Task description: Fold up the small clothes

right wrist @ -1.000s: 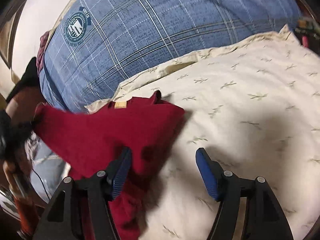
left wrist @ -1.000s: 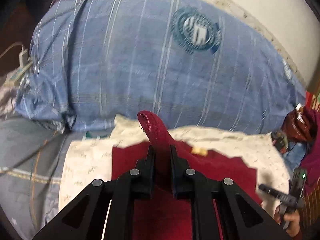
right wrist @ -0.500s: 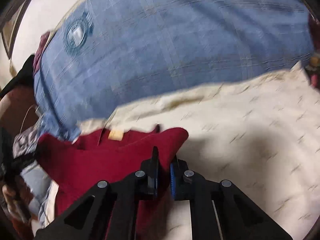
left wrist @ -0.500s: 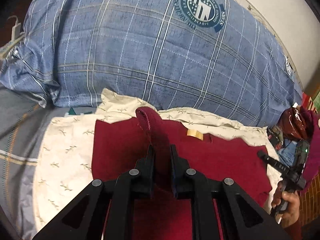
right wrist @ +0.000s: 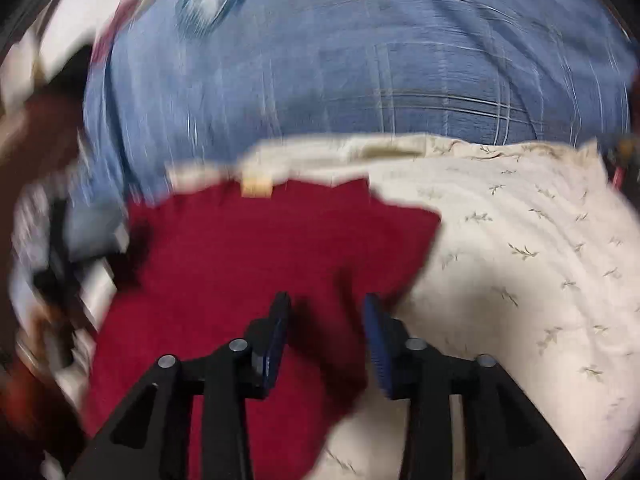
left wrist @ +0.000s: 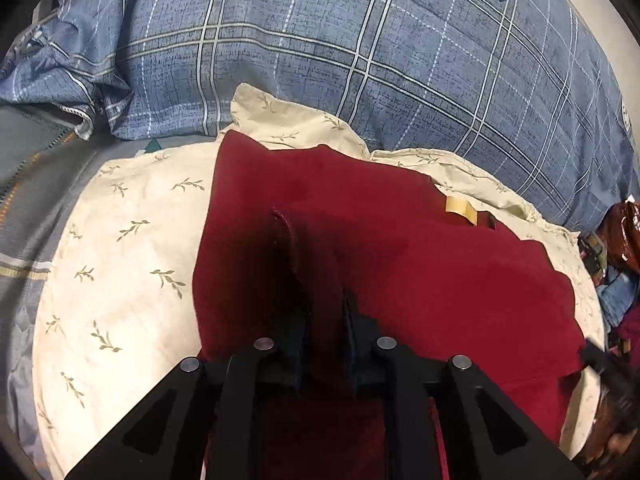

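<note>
Nearest in the left wrist view, the left gripper [left wrist: 323,312] has its two black fingers clamped on a raised fold of the dark red knit garment [left wrist: 420,280], the pinched cloth standing up between them and ending in a hemmed edge just beyond the tips. The garment lies spread on the cream pillow with a small leaf print [left wrist: 116,248], its left edge running straight from near to far and its right edge sloping down toward the pillow's right border; a tan label [left wrist: 461,210] sits at its far edge. Bare pillow shows as a wide band to the left of the cloth. In the blurred right wrist view, the right gripper [right wrist: 326,330] hovers low over the garment's near right part, its blue-padded fingers [right wrist: 376,344] apart with red cloth between them, and open pillow stretches away to the right. Farthest, the blue plaid quilt with a round emblem [left wrist: 360,40] rises behind the pillow, touching its far edge.
</note>
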The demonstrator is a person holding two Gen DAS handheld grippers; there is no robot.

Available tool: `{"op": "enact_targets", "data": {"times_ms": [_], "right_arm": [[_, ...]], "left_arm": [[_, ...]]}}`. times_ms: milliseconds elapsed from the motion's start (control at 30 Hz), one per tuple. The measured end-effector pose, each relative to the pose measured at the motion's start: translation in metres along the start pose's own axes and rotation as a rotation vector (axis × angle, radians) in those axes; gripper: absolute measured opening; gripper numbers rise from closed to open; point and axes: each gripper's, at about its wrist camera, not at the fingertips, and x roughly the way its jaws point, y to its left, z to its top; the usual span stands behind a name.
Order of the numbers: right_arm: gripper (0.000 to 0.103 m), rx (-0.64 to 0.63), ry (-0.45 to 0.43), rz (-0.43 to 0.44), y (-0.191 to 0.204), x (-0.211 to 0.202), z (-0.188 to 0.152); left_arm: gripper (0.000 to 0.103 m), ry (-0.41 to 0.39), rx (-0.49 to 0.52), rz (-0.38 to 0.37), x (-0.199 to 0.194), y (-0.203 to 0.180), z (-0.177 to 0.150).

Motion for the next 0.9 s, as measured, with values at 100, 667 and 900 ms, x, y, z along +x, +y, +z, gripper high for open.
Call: {"op": "enact_targets", "data": {"times_ms": [100, 667, 900], "right_arm": [[0.032, 0.047, 0.024, 0.014, -0.017, 0.003, -0.019], [0.010, 0.233, -0.025, -0.005, -0.047, 0.044, 0.059], [0.019, 0.210, -0.029, -0.099, -0.042, 0.037, 0.053]], "left_arm": [[0.027, 0.001, 0.000, -0.001, -0.017, 0.002, -0.007], [0.048, -0.081, -0.126, 0.015, -0.031, 0.036, -0.017], [0.060, -0.053, -0.158, 0.009, -0.019, 0.044, -0.009]]}}
